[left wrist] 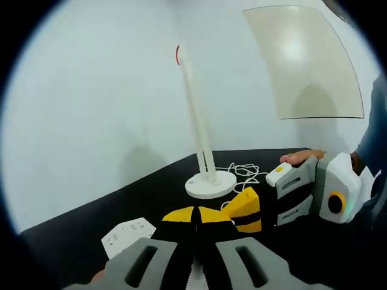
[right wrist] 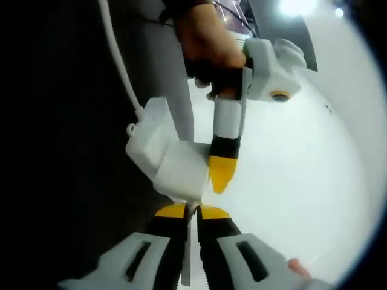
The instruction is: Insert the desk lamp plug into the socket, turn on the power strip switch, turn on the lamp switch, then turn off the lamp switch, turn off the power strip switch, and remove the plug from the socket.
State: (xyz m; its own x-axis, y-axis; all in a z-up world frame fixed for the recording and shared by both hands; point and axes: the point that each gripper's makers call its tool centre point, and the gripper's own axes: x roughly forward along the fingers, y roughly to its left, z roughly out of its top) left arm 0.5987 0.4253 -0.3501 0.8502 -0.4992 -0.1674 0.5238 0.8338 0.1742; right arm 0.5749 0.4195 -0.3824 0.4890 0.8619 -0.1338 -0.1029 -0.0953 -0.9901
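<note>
The white desk lamp (left wrist: 210, 183) stands upright on the black table (left wrist: 91, 226), its thin stem rising to a red-marked top. Its white cord (left wrist: 243, 171) lies coiled to the right of the round base. A white power strip (left wrist: 126, 235) lies at the near left; in the right gripper view the power strip (right wrist: 162, 158) sits just beyond the jaws, its cable (right wrist: 115, 54) running up. My left gripper (left wrist: 196, 215) is shut, nothing visible between its yellow tips. My right gripper (left wrist: 248, 212) comes in from the right, tips close to the left one's. My right gripper (right wrist: 193, 211) is shut. The left gripper (right wrist: 221, 172) hangs beside the strip.
A plain white wall (left wrist: 91, 109) stands behind the table, with a pale panel (left wrist: 302, 60) on it at the upper right. A hand (right wrist: 205, 42) holds the left gripper, and another hand (left wrist: 300, 157) rests on the right one.
</note>
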